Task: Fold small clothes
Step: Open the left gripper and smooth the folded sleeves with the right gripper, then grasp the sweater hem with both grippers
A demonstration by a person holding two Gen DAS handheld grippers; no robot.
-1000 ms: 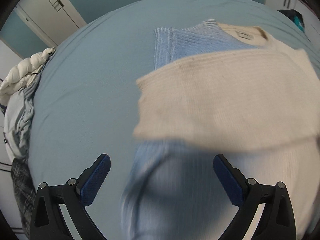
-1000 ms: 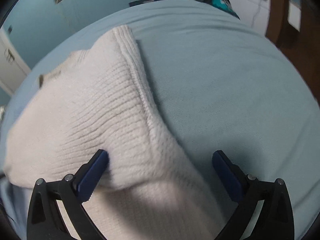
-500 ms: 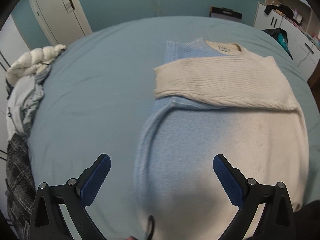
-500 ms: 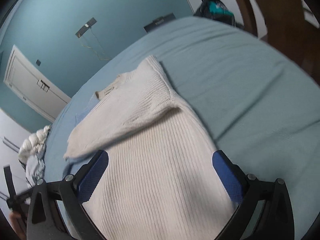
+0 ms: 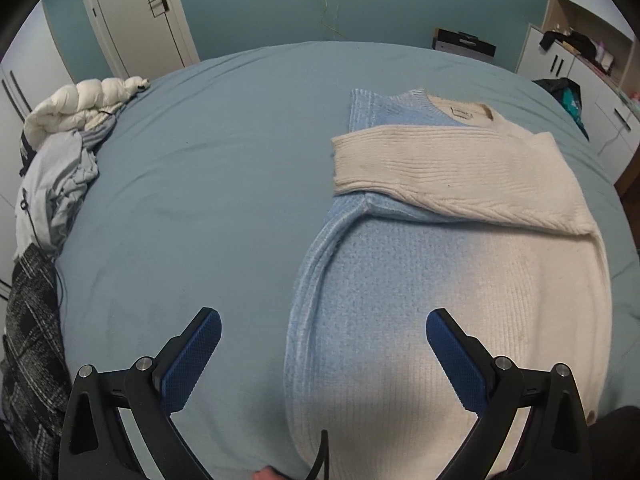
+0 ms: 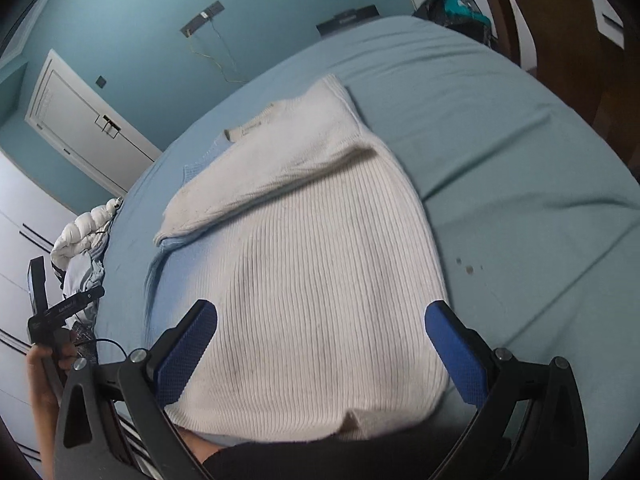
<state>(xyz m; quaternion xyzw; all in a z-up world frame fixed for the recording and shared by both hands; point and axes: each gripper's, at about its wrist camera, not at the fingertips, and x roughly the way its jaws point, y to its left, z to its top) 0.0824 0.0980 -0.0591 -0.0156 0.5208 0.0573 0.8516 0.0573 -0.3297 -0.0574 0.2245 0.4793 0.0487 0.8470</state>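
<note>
A knit sweater [image 5: 440,280], light blue fading to cream, lies flat on the blue bed [image 5: 200,200]. Its cream sleeve [image 5: 448,168] is folded across the chest; the blue sleeve lies folded along the left edge. My left gripper [image 5: 323,344] is open and empty, held above the sweater's lower left part. In the right wrist view the same sweater [image 6: 320,280] lies with the cream sleeve [image 6: 260,184] across it. My right gripper [image 6: 320,340] is open and empty above the sweater's hem. The left gripper's body [image 6: 52,312] shows at the left edge there.
A pile of other clothes [image 5: 60,168] with a white puffy jacket [image 5: 76,108] sits at the bed's left edge. A dark plaid cloth [image 5: 28,340] lies below it. White cupboards [image 5: 580,80] stand at the right, a door [image 5: 136,12] behind.
Both grippers have pulled back and up from the sweater, so more of it shows. The cream sleeve, close and blurred a second ago, now lies still across the chest.
</note>
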